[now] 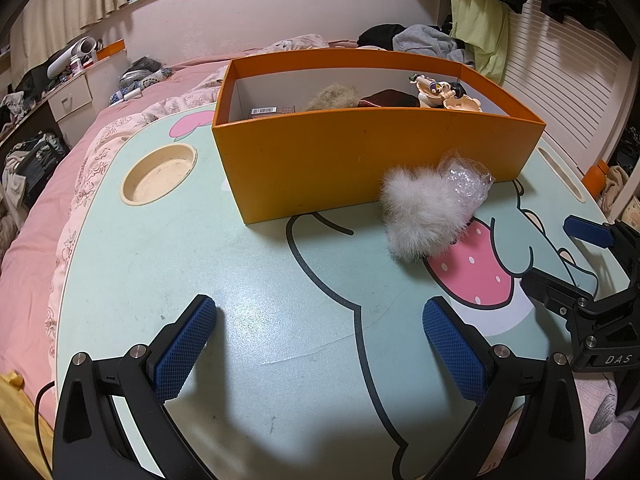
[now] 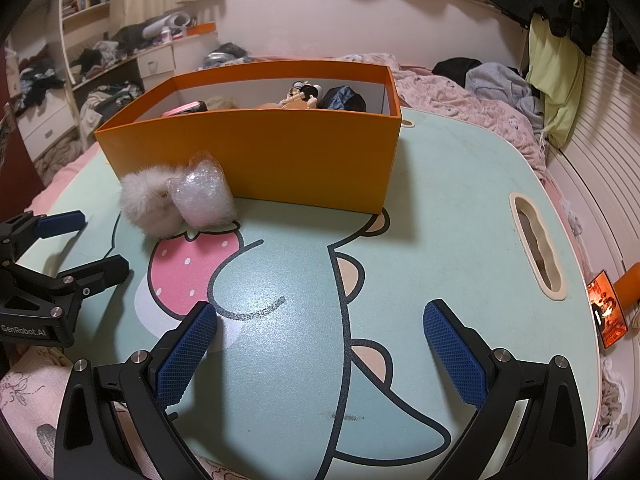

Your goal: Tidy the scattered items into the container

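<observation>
Hiding box point(image 1: 360, 160) contents (figurine point(image 1: 436, 90) partly visible); grippers point(image 1: 320, 344) agape.

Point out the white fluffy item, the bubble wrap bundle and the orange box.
white fluffy item point(image 1: 420, 212), left wrist view, middle of fur.
bubble wrap bundle point(image 2: 204, 196), right wrist view, front face.
orange box point(image 2: 280, 152), right wrist view, near wall.

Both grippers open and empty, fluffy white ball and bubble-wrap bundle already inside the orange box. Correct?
Not quite. The fluffy white ball and the bubble-wrap bundle are still outside the orange box, lying on the table against its front wall; both wrist views show it. The rest holds: left gripper and right gripper are open and empty.
</observation>
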